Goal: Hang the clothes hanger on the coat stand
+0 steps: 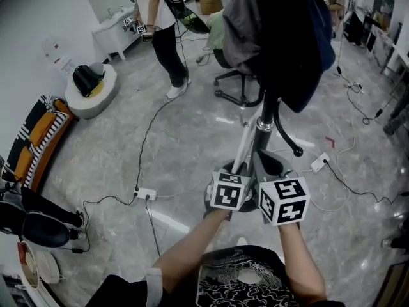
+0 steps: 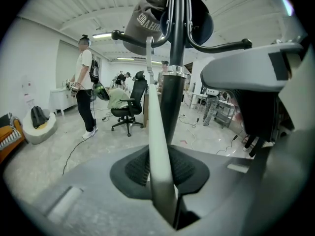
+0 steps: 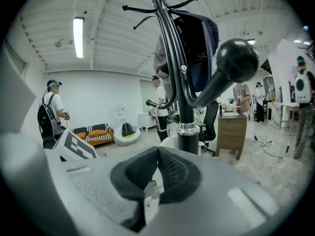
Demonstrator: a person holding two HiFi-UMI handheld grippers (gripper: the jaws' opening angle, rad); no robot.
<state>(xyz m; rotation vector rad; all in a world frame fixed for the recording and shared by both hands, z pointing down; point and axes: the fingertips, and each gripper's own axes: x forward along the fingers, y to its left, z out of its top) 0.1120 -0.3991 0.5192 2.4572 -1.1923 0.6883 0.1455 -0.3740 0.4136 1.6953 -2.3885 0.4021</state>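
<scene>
- The left tongs (image 2: pixel 162 170) are clamped on the clothes hanger (image 2: pixel 156 146). Its pale bar rises from between the pads.
- The bar stands just beside the pole of the coat stand (image 2: pixel 172 97), slightly left of it in the left gripper view. Its top reaches up near a lower arm of the stand.
- The right tongs (image 3: pixel 156 173) are closed, pads meeting, close in front of the stand's pole.
- Dark garments (image 1: pixel 287 37) and a grey cap (image 2: pixel 147 18) hang high on the stand.
</scene>
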